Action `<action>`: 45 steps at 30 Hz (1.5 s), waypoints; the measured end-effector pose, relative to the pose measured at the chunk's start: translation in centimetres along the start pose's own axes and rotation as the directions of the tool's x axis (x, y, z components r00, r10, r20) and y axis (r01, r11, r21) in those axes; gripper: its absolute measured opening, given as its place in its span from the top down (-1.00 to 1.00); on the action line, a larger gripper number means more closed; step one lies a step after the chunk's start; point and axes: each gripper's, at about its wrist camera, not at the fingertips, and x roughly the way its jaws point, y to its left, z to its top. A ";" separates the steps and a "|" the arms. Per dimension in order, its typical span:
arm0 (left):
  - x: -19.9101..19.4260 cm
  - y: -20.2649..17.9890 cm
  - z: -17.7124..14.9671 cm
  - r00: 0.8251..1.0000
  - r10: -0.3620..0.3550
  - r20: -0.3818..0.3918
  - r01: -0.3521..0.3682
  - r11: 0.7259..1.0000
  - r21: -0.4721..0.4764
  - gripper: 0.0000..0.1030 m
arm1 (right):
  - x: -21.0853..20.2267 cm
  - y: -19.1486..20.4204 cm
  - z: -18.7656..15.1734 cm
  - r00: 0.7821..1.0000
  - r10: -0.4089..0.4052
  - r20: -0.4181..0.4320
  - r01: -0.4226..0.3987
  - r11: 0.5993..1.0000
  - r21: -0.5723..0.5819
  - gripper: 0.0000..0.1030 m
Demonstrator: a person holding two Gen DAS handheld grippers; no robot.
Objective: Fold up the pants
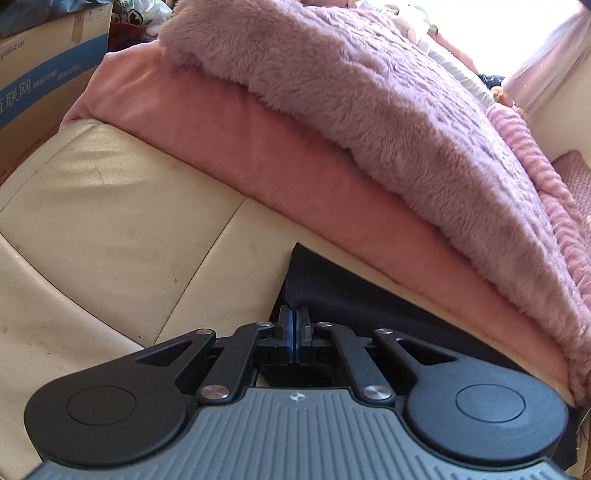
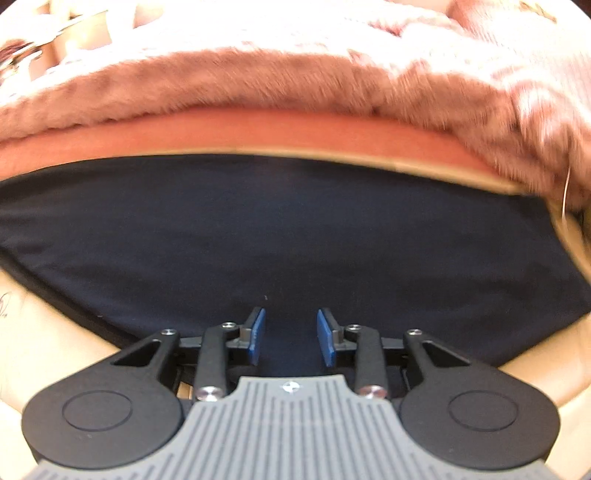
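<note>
Dark navy pants point(image 2: 288, 229) lie flat on a cream leather sofa seat point(image 1: 110, 229), in front of pink blankets. In the left wrist view only a corner of the pants point(image 1: 332, 288) shows. My left gripper point(image 1: 294, 314) is shut at that corner's edge; whether cloth is pinched between the pads I cannot tell. My right gripper point(image 2: 291, 325) is open, its blue pads point(image 2: 258, 332) spread just above the near part of the pants, holding nothing.
A fluffy mauve blanket point(image 1: 369, 103) lies over a pink cushion point(image 1: 258, 147) along the sofa back, right behind the pants. Cardboard boxes point(image 1: 48, 62) stand past the sofa's left end. A bright window point(image 1: 498, 29) is at the far right.
</note>
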 end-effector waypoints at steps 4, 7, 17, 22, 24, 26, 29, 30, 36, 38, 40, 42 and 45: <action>0.1 -0.1 -0.1 1.000 -0.002 0.009 0.002 1.000 -0.005 0.99 | -2.9 1.1 -0.7 1.000 -0.026 0.011 0.027 0.989 -0.146 0.44; 0.0 -0.5 0.0 1.000 0.012 0.006 -0.012 1.000 0.016 0.99 | -3.9 2.1 -2.8 0.996 -0.086 -0.027 0.075 0.955 -0.287 0.40; -0.1 -1.4 0.2 0.999 0.053 -0.002 -0.053 0.997 0.056 0.99 | -2.8 4.6 -5.2 0.975 -0.222 0.013 0.191 0.805 -0.562 0.42; -0.2 -1.4 0.2 0.998 0.056 0.005 -0.056 0.997 0.052 0.99 | -1.5 5.1 -5.4 0.968 -0.251 0.011 0.195 0.724 -0.661 1.00; -1.0 -1.5 0.5 0.999 0.031 0.025 -0.032 0.999 0.038 0.99 | -2.0 4.8 -5.0 0.968 -0.247 0.038 0.210 0.724 -0.657 1.00; -2.0 -1.4 0.6 0.999 0.002 0.037 -0.003 1.000 0.031 0.99 | -3.0 3.9 -4.1 0.969 -0.239 0.067 0.232 0.771 -0.594 1.00; -0.8 -1.5 -0.6 0.997 0.064 -0.034 -0.060 0.992 0.110 0.99 | -3.8 1.8 -3.2 0.972 -0.231 0.038 0.220 0.847 -0.483 1.00; -0.3 -1.1 -1.2 0.996 0.075 -0.053 -0.069 0.991 0.111 0.99 | -3.4 1.7 -3.5 0.971 -0.237 0.020 0.216 0.843 -0.492 1.00; -1.0 1.1 -2.1 0.999 0.013 -0.049 -0.011 1.000 0.023 0.99 | -2.2 1.4 -4.3 0.974 -0.225 -0.017 0.191 0.863 -0.468 1.00; -1.7 1.3 -2.0 0.999 -0.015 -0.035 0.016 0.999 0.028 1.00 | -3.4 1.2 -4.0 0.972 -0.234 0.041 0.226 0.864 -0.451 1.00; -1.0 1.0 -2.6 0.996 0.042 -0.080 -0.035 0.995 0.096 0.99 | -3.8 0.9 -3.8 0.975 -0.221 0.036 0.214 0.872 -0.440 1.00; -0.6 1.1 -3.4 0.994 0.044 -0.100 -0.034 0.994 0.105 1.00 | -2.9 1.0 -4.7 0.978 -0.209 -0.019 0.173 0.855 -0.489 1.00; -0.6 1.9 -4.1 0.994 0.035 -0.105 -0.025 0.996 0.088 0.99 | -2.3 0.7 -5.5 0.976 -0.211 -0.050 0.162 0.865 -0.475 1.00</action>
